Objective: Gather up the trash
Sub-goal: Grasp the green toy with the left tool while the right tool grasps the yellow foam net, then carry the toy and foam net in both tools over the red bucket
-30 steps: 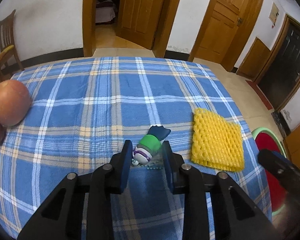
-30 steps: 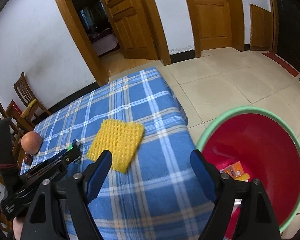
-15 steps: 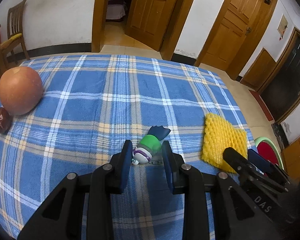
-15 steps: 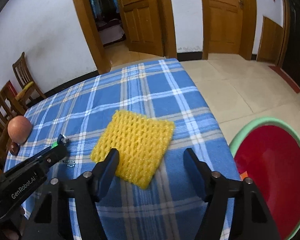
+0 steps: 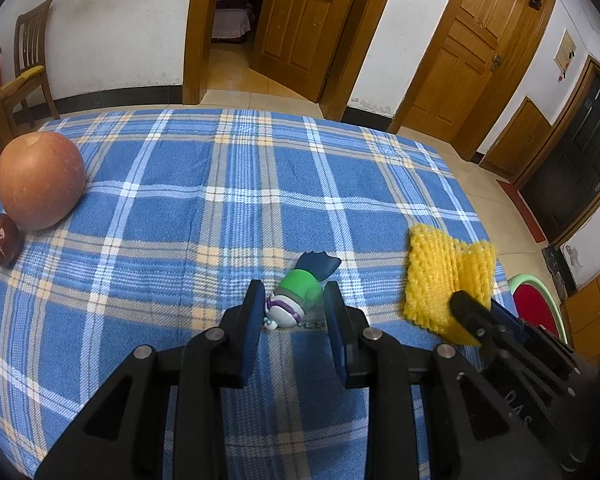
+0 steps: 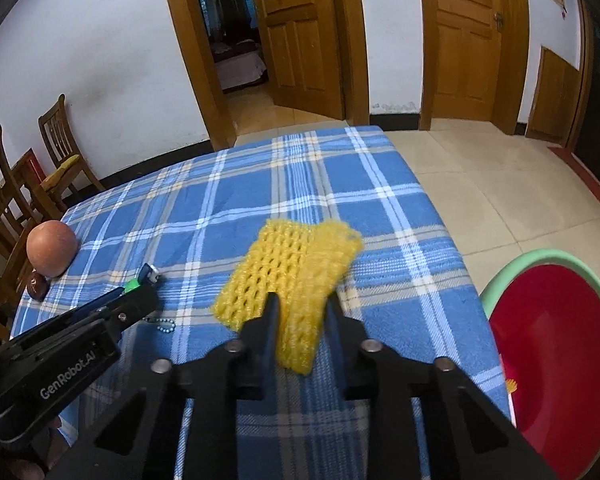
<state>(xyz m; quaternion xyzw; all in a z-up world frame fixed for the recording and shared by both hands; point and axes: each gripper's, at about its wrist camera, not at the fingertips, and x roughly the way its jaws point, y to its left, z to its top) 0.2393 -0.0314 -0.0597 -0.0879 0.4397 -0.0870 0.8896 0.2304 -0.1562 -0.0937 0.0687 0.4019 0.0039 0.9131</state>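
Observation:
A yellow foam fruit net (image 6: 296,256) lies near the right edge of the blue plaid table (image 6: 260,184). My right gripper (image 6: 300,304) is shut on its near end, and the net bunches up between the fingers. The left wrist view shows the same net (image 5: 440,276) with the right gripper (image 5: 476,312) on it. My left gripper (image 5: 294,300) is shut on a small green, white and purple toy keychain (image 5: 300,288) resting on the cloth. From the right wrist view the left gripper (image 6: 140,286) sits left of the net. A red bin with a green rim (image 6: 548,256) stands on the floor beside the table.
An apple (image 5: 40,180) and a small dark red fruit (image 5: 2,240) sit at the table's left edge. Wooden chairs (image 6: 60,152) stand by the wall on the left. The bin's rim (image 5: 528,280) shows past the table's right edge. Tiled floor and wooden doors lie beyond.
My right gripper swung left from above the bin to the foam net and its jaws closed on it, crumpling the net. The left gripper kept the toy between its fingers.

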